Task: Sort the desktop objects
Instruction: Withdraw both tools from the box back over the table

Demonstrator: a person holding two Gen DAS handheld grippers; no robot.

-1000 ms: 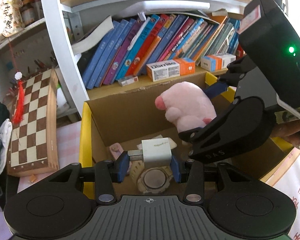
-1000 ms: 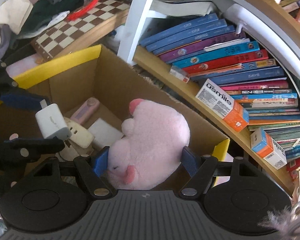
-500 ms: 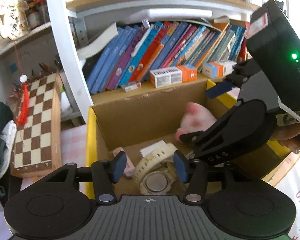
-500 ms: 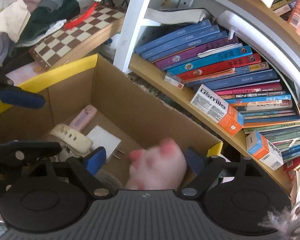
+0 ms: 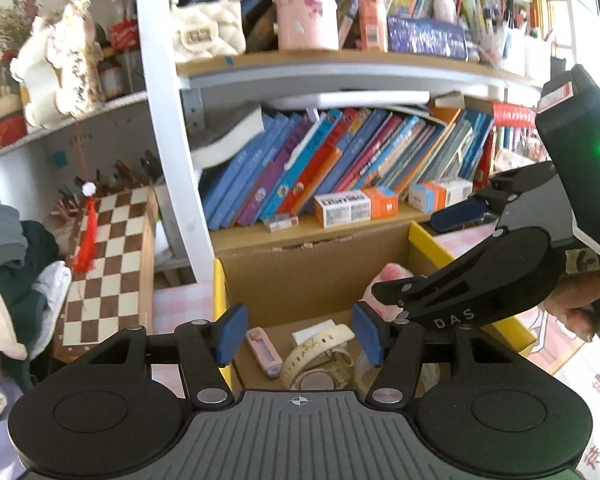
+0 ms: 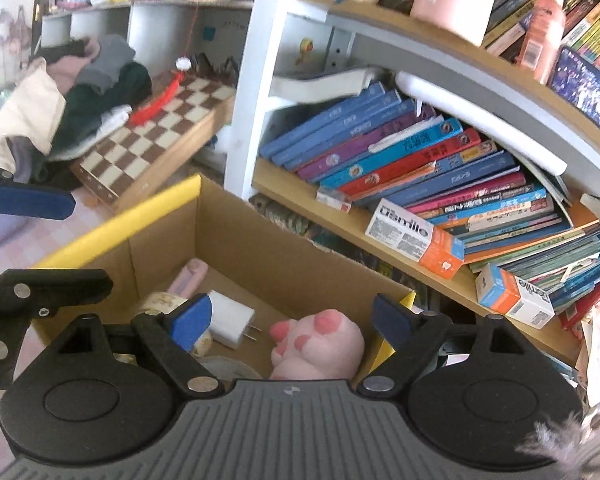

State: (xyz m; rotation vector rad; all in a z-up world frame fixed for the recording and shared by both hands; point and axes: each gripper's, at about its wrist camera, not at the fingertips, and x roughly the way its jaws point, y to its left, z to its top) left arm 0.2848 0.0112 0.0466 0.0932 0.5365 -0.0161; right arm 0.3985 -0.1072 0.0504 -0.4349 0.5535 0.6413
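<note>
Counting box (image 6: 236, 240) | plush (image 6: 320, 344) 1 | charger (image 6: 232, 320) 1 | watch (image 5: 320, 356) 1

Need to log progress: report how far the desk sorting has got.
Done: the white charger, pink plush paw, watch and pink case lie in the cardboard box. In hand: nothing; left gripper and right gripper have just opened, empty. Left: no further loose desk items are visible.

Left gripper (image 5: 300, 334), right gripper (image 6: 290, 318): black bodies, blue pads, silver screws; "DAS" lettering, green light.
</note>
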